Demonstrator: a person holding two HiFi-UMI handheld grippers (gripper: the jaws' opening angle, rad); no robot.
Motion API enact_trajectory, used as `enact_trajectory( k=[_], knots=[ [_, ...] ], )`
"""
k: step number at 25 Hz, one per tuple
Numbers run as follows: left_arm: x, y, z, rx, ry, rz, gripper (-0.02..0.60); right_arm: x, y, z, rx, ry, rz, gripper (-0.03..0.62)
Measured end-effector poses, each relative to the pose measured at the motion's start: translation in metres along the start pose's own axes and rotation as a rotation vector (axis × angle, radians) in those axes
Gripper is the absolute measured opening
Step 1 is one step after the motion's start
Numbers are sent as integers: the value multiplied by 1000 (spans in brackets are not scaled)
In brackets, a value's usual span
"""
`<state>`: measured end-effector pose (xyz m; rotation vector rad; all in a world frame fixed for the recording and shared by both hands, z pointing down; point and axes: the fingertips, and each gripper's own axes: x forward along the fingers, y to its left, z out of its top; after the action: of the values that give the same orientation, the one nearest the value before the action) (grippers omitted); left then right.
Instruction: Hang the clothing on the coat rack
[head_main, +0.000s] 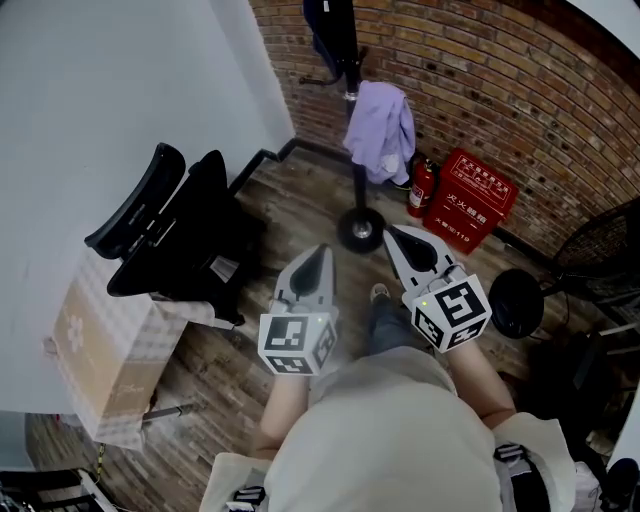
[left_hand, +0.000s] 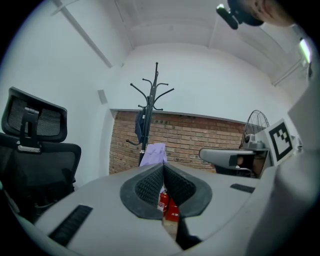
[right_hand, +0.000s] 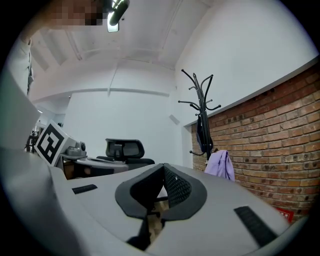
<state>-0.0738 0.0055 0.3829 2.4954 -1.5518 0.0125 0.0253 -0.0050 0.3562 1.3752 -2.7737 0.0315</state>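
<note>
Hanging: lilac garment (head_main: 380, 130) on coat rack (head_main: 358, 200) | left tongs (head_main: 320, 255) closed, empty | right tongs (head_main: 395, 237) closed, empty

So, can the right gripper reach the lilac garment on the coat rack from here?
Probably not yet. The lilac garment hangs on the coat rack some way ahead of the right gripper, whose fingers are shut. The floor between looks free, so stepping closer should do.

Lilac garment (head_main: 380, 130). Black coat rack (head_main: 359, 190). Dark navy garment (head_main: 325, 30). Red-brown brick wall (head_main: 500, 90), pale mortar lines. Red fire extinguisher (head_main: 419, 188). Red box (head_main: 468, 200), white lettering. Black office chair (head_main: 190, 230). Brown wood-plank floor (head_main: 290, 195). Left hand-held gripper (head_main: 321, 251) and right hand-held gripper (head_main: 393, 233): pale grey, black ribbed pads (left_hand: 150, 186), cubes with black-and-white square markers.
</note>
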Motion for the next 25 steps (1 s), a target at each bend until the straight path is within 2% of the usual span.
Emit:
enact_trajectory(
  k=[10,17,25],
  knots=[
    [-23,-3,-9,-12,4,2,3,-15,20,-9,1,14,2,0],
    [-21,-1,-9,-18,2,7,3,-11,26,-7,-47,17,2,-2],
    [-17,3,-10,-30,5,8,3,-6,25,-11,-47,29,6,-2]
  ],
)
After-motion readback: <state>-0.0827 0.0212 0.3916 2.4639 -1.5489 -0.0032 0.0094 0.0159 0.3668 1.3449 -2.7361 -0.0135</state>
